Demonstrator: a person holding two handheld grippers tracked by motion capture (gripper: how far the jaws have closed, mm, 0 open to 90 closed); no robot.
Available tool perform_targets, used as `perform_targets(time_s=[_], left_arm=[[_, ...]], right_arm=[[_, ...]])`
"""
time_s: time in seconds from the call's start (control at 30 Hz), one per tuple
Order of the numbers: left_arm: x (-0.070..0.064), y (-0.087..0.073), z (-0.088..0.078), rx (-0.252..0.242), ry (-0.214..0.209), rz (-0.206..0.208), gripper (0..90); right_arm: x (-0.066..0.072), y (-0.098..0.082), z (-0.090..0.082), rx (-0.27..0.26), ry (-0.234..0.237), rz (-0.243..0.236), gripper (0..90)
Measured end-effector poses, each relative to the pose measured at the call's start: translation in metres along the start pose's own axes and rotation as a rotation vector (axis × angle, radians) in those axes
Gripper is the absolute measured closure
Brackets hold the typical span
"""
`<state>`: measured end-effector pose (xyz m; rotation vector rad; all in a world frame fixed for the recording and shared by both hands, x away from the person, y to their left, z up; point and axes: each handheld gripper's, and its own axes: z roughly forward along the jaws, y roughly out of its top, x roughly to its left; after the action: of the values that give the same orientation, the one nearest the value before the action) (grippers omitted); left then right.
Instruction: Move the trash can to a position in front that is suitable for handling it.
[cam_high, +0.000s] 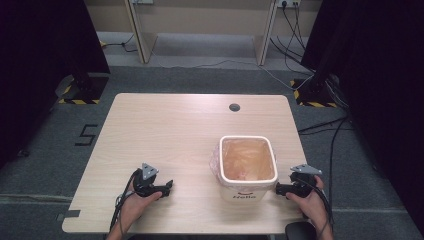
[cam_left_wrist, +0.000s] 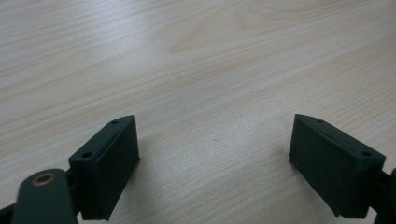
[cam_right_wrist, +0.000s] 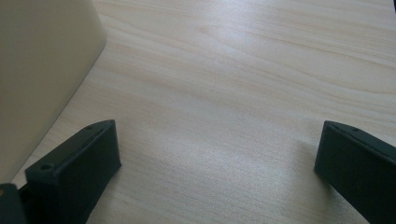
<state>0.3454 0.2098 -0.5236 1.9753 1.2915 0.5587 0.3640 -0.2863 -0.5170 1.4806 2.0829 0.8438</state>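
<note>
A cream bin lined with a pink bag stands on the wooden worktop. The left tool and right tool rest beside it, jaws spread, empty.

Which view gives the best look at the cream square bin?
The high view: the cream square plastic bin with a pink liner shows whole. The right gripper view catches a plain side wall; the left gripper view faces bare table.
</note>
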Motion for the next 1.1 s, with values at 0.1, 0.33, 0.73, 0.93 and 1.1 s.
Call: perform_targets(time_s=[0.1, 0.33, 0.73, 0.93, 1.1], left_arm=[[0.000, 0.000, 0.000, 0.000, 0.000, 0.000, 15.0], [0.000, 0.000, 0.000, 0.002, 0.004, -0.002, 14.8], [-0.010, 0.007, 0.000, -0.035, 0.008, -0.037, 15.4], [-0.030, 0.017, 0.002, -0.038, -0.077, -0.021, 15.4], [-0.051, 0.024, 0.005, -0.042, -0.139, -0.013, 15.4]], right_arm=[[0.000, 0.000, 0.000, 0.000, 0.000, 0.000, 0.4], [0.000, 0.000, 0.000, 0.000, 0.000, 0.000, 0.5], [-0.001, 0.003, -0.003, -0.040, 0.028, 0.028, 16.0], [0.001, 0.008, -0.008, -0.077, 0.038, 0.029, 15.6], [0.003, 0.014, -0.018, -0.120, 0.075, 0.059, 15.5]])
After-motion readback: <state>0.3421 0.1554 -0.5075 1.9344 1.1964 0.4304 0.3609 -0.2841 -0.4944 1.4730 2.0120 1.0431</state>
